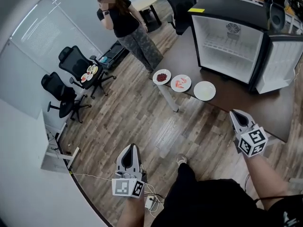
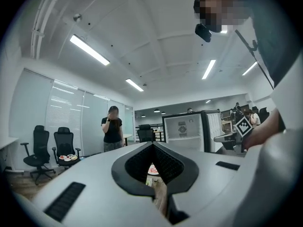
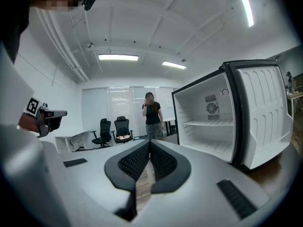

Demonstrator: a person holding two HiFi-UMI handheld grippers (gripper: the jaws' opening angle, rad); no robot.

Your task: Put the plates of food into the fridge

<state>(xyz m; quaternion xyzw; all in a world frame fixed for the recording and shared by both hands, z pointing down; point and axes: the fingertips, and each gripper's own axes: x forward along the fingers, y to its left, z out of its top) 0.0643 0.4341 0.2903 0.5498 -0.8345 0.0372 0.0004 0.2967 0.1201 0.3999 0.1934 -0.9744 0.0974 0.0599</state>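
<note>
Three plates stand in a row along the near edge of the brown table (image 1: 236,103): one with dark red food (image 1: 162,76), one with orange-red pieces (image 1: 181,82), one pale plate (image 1: 204,90). Behind them the small white fridge (image 1: 229,46) stands open and bare inside, its door (image 1: 284,63) swung to the right. My left gripper (image 1: 131,147) is over the wooden floor, well short of the table, its jaws together and holding nothing. My right gripper (image 1: 233,113) hovers over the table's near part, right of the plates, shut and holding nothing. The fridge (image 3: 213,122) fills the right of the right gripper view.
A person (image 1: 130,25) stands by the table's left end. Two black office chairs are at the left wall; one (image 1: 83,67) bears more plates of food (image 1: 90,73). A table leg (image 1: 168,98) slants down below the plates. Cables and a power strip (image 1: 151,202) lie on the floor near my feet.
</note>
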